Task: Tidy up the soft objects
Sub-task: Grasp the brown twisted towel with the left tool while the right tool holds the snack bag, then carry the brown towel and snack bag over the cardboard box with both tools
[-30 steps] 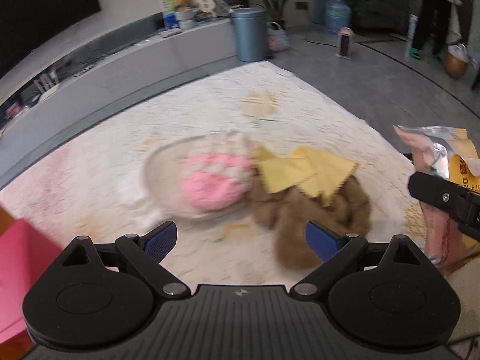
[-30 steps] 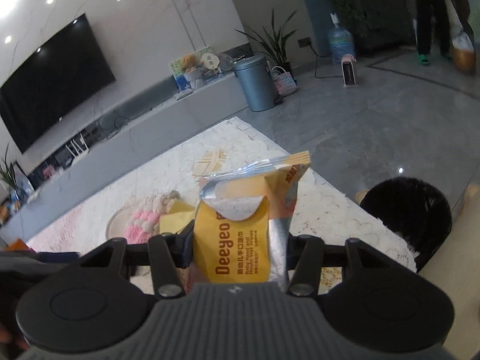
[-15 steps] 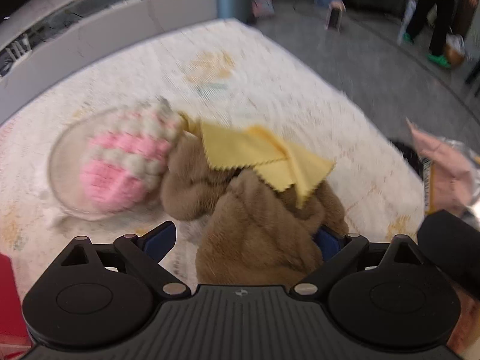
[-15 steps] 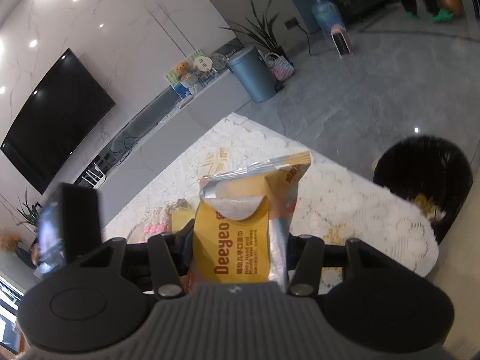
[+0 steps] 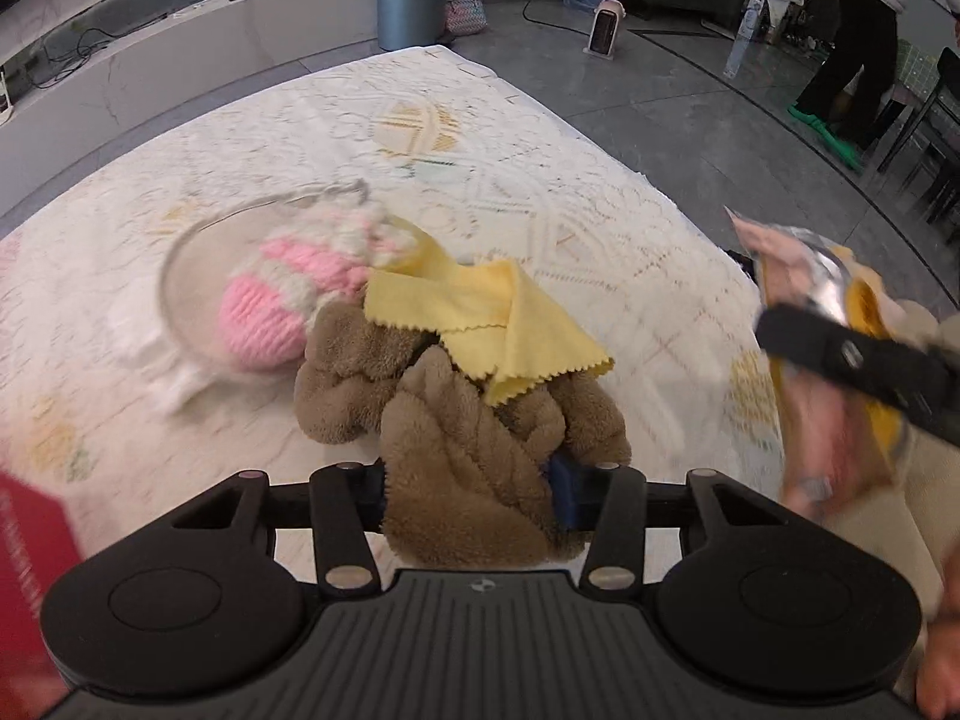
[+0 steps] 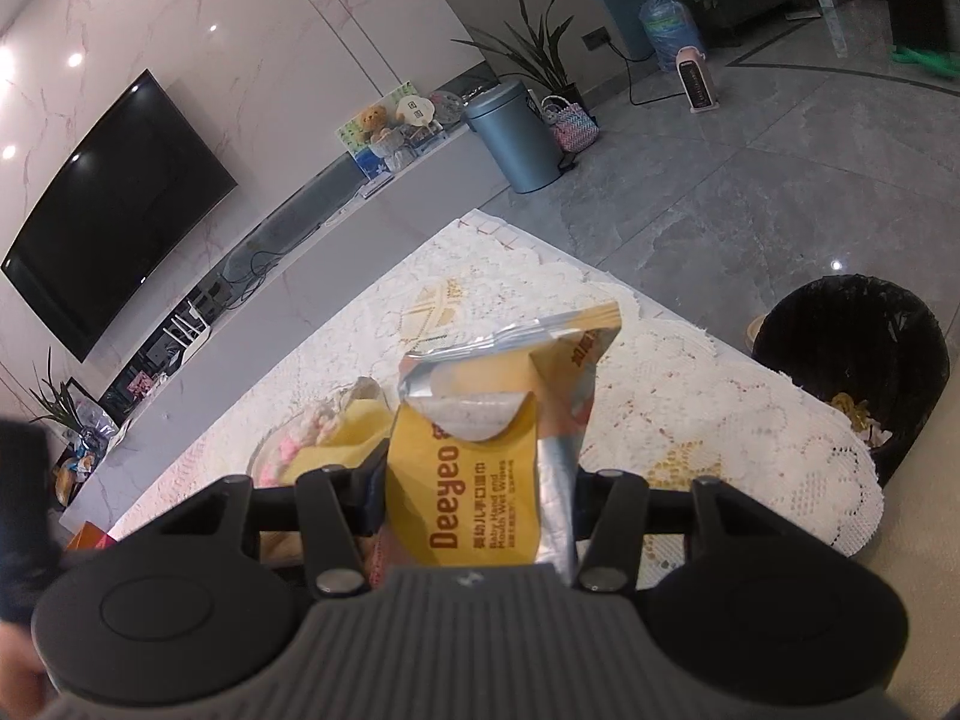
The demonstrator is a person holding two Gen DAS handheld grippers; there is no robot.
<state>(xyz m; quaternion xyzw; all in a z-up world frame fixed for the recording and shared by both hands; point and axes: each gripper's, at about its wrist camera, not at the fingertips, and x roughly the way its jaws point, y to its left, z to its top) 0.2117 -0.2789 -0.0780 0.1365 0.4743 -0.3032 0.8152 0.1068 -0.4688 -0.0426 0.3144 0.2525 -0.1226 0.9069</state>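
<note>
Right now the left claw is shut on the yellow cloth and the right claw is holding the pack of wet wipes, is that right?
Not quite. The left claw is shut on the brown fleece fabric, not the yellow cloth, which lies draped on top of that fabric; the left wrist view shows it. The right claw does hold the pack of wet wipes.

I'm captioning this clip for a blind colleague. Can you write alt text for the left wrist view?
The left tool is shut on a brown fleece cloth on a lace tablecloth, with a yellow cloth draped over it. Behind lies a pink-and-white knitted item in a glass dish; the right tool's wet wipes pack shows at right.
</note>
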